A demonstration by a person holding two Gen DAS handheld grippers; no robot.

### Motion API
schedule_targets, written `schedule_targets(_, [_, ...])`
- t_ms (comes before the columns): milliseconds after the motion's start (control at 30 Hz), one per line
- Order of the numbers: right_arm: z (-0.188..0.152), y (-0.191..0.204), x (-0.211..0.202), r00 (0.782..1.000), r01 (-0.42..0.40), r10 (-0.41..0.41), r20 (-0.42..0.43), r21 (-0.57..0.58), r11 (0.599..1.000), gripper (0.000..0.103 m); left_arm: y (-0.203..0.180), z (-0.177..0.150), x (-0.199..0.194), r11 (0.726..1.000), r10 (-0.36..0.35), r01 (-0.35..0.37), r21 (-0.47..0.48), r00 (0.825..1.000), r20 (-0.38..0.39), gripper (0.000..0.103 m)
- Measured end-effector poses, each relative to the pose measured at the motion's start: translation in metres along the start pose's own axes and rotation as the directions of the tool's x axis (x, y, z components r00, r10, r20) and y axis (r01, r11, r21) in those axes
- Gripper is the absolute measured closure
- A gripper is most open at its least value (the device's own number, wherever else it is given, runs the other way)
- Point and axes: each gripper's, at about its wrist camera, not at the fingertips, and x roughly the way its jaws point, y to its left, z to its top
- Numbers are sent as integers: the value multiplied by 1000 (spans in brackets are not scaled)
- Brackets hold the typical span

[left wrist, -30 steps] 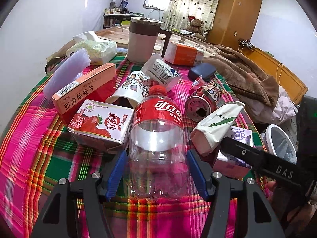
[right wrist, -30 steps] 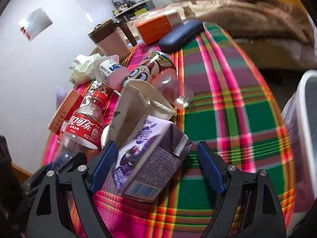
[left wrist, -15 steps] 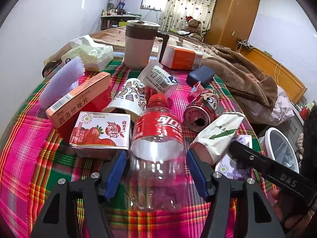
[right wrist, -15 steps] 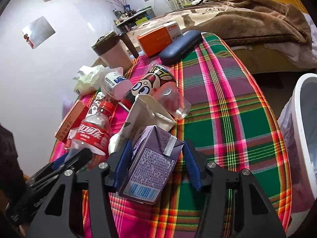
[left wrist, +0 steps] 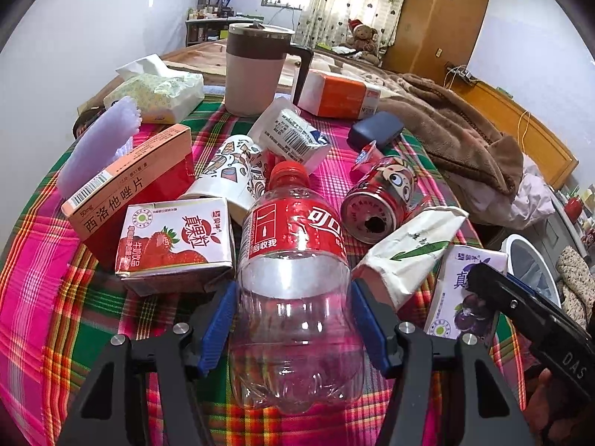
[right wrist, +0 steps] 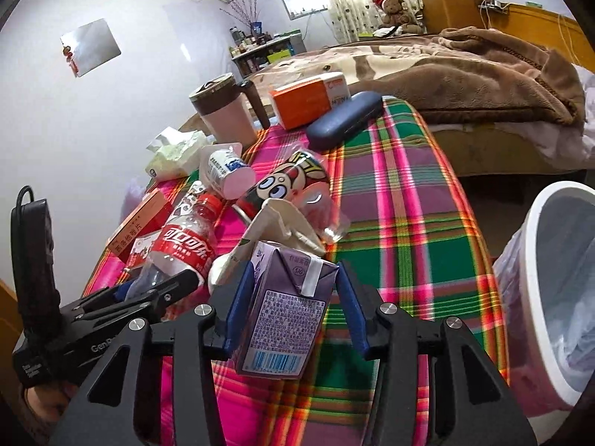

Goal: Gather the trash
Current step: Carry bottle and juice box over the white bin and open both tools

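Observation:
My left gripper (left wrist: 293, 319) is shut on an empty clear cola bottle (left wrist: 295, 271) with a red label and cap, held above the plaid tablecloth (left wrist: 33, 286). My right gripper (right wrist: 293, 301) is shut on a purple milk carton (right wrist: 286, 312), lifted off the cloth; the carton also shows in the left wrist view (left wrist: 465, 293). More trash lies behind: a strawberry milk carton (left wrist: 171, 245), a red can (left wrist: 379, 200), a crumpled paper bag (left wrist: 412, 249), a patterned paper cup (left wrist: 230, 174) and a yoghurt pot (left wrist: 290, 133).
A white bin with a plastic liner (right wrist: 554, 290) stands by the table's right edge. At the back are a pink jug (left wrist: 256, 70), a tissue pack (left wrist: 160, 96), an orange box (left wrist: 334, 93), a blue case (left wrist: 375, 130) and a medicine box (left wrist: 126, 186). A bed with a brown blanket (right wrist: 465, 74) lies beyond.
Both grippers have closed, the left on the bottle and the right on the purple carton. Both have lifted a little, and the right has turned toward the bin.

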Motion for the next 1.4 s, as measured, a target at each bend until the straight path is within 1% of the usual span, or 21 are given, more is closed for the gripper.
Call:
schedule_targets(233, [-2, -2, -12, 999, 17, -16, 37, -17, 1000, 57, -7, -7, -23, 1000, -13, 13, -2, 998, 58, 41])
schedule_targets(500, [1, -9, -35, 995, 22, -20, 95, -18, 1000, 57, -26, -15, -50, 999, -33, 31, 24, 994, 105, 41])
schedule_targets(567, [1, -13, -42, 993, 23, -22, 112, -12, 1000, 57, -35, -16, -59, 999, -34, 29, 46, 991, 126, 41])
schedule_targets(800, [3, -39, -70, 984, 63, -67, 164, 29, 998, 57, -73, -18, -74, 991, -104, 89, 103, 983, 151, 41])
schedule_targets(1000, [3, -75, -98, 969, 123, -138, 205, 84, 989, 57, -121, -21, -73, 971, -184, 158, 179, 973, 139, 41])
schedule_targets(1133, [2, -98, -109, 958, 173, -194, 212, 114, 978, 57, -152, -23, -69, 953, -243, 214, 213, 963, 120, 41])
schedule_targets(1267, [3, -119, -116, 943, 227, -254, 214, 142, 963, 57, -185, -26, -65, 930, -296, 265, 254, 951, 92, 41])
schedule_targets(1400, [2, -142, -124, 932, 263, -297, 207, 176, 949, 57, -219, -30, -60, 905, -337, 305, 296, 939, 65, 41])
